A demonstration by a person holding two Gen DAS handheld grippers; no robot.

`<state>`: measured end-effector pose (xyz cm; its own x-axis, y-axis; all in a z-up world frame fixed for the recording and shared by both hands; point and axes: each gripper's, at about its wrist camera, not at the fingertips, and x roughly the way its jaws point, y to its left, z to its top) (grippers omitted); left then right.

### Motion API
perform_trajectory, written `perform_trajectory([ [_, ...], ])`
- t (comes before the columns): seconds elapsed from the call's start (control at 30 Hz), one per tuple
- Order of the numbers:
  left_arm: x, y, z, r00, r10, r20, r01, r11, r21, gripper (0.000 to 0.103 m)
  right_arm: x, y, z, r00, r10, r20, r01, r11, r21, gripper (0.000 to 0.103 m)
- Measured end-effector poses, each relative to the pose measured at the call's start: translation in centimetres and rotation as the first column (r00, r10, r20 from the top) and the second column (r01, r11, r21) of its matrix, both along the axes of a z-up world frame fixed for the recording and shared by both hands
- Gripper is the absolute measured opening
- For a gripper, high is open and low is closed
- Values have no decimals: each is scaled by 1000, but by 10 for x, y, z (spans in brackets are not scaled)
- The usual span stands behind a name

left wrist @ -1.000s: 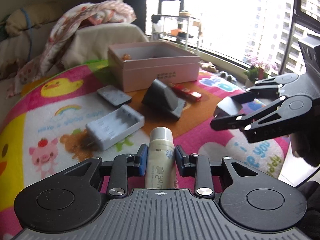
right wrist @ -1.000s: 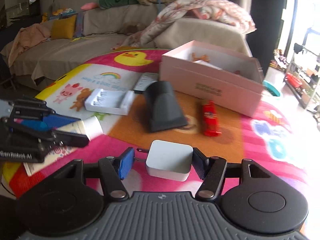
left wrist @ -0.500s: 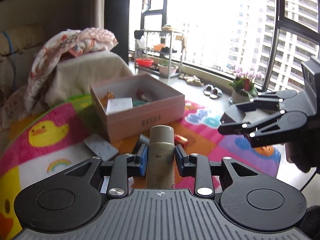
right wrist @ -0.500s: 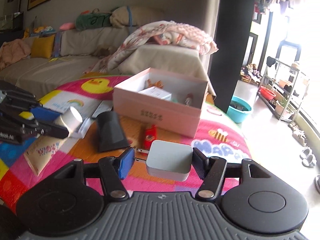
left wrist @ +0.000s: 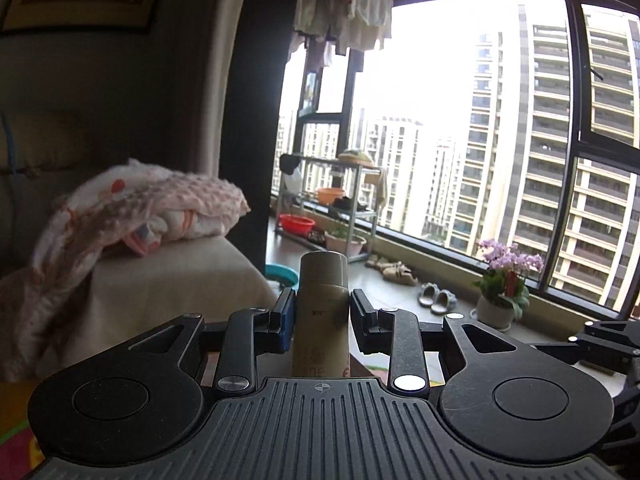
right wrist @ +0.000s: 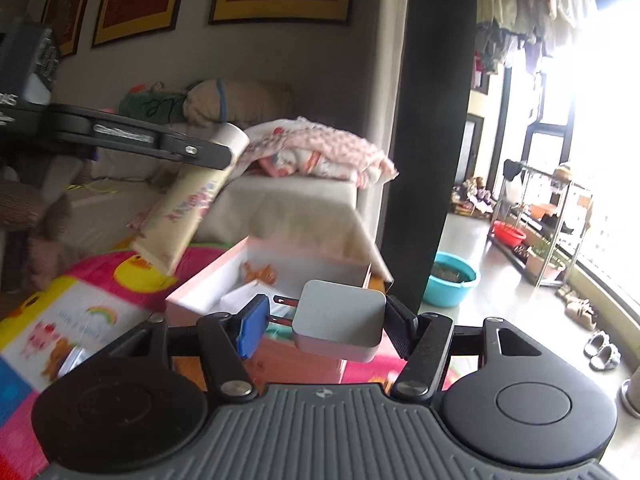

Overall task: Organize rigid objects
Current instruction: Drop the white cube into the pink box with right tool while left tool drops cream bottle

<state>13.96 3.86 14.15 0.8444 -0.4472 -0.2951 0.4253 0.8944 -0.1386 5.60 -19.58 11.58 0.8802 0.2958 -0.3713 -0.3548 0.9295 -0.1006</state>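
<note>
1. The tube [left wrist: 322, 312] is held between the fingers of the left gripper [left wrist: 322, 318]. They are closed narrowly on its body, near the cap. Its long axis runs forward along the fingers, cap end away from the camera.
2. In the right wrist view the same tube [right wrist: 188, 208] hangs tilted, high above the play mat [right wrist: 60, 320], to the upper left of the pink box [right wrist: 304, 356].
3. The charger [right wrist: 340, 320] is held between the fingers of the right gripper [right wrist: 324, 324], about half open around it. Its plug pins point left, toward the blue pad.
4. The pink box is open. It lies just ahead of the right gripper and below it, so I judge this hand is nearer to it, and the charger needs only a short way forward and down.
5. Inside the box I see a white flat item [right wrist: 244, 298] and a small orange thing [right wrist: 260, 274]; the rest is hidden.
</note>
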Motion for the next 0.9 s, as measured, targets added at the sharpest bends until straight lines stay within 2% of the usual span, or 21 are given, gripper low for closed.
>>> perform_trajectory([
  [0.03,14,-1,-11,998,-16,-62,15,1000,-22,34,5,1,0,1000,-9,-3,9,1000,1,62],
  [0.1,37,-4,-38,978,-12,-208,5,999,-34,33,14,1,-1,1000,-17,-21,17,1000,5,62],
  [0.17,43,-1,-60,964,27,-266,-30,1000,-9,33,21,1,-4,999,-23,-35,23,1000,2,62],
  [0.27,33,19,-73,961,72,-267,-86,995,-43,34,33,5,-9,998,-23,-61,23,1000,3,62],
  [0.37,8,44,-74,965,96,-246,-122,988,-92,34,54,15,-15,994,-13,-105,15,1000,24,62],
  [0.47,-20,65,-75,964,135,-231,-163,981,-108,34,76,27,-21,992,8,-127,0,998,60,62],
  [0.53,-33,82,-78,951,168,-260,-203,972,-115,34,90,35,-26,989,27,-144,-16,997,76,67],
  [0.57,-42,89,-81,941,188,-283,-227,967,-112,34,96,38,-29,988,13,-156,-1,997,75,73],
  [0.6,-48,96,-87,930,207,-304,-249,963,-106,34,98,40,-31,986,-1,-165,14,997,77,75],
  [0.67,-61,106,-96,915,232,-331,-276,957,-93,34,95,40,-37,981,11,-193,6,996,90,75],
  [0.77,-90,113,-110,914,208,-349,-256,962,-99,34,76,37,-51,969,68,-239,-42,993,113,76],
  [0.9,-120,119,-126,902,179,-393,-249,959,-134,34,40,42,-73,932,187,-310,-151,979,135,78],
])
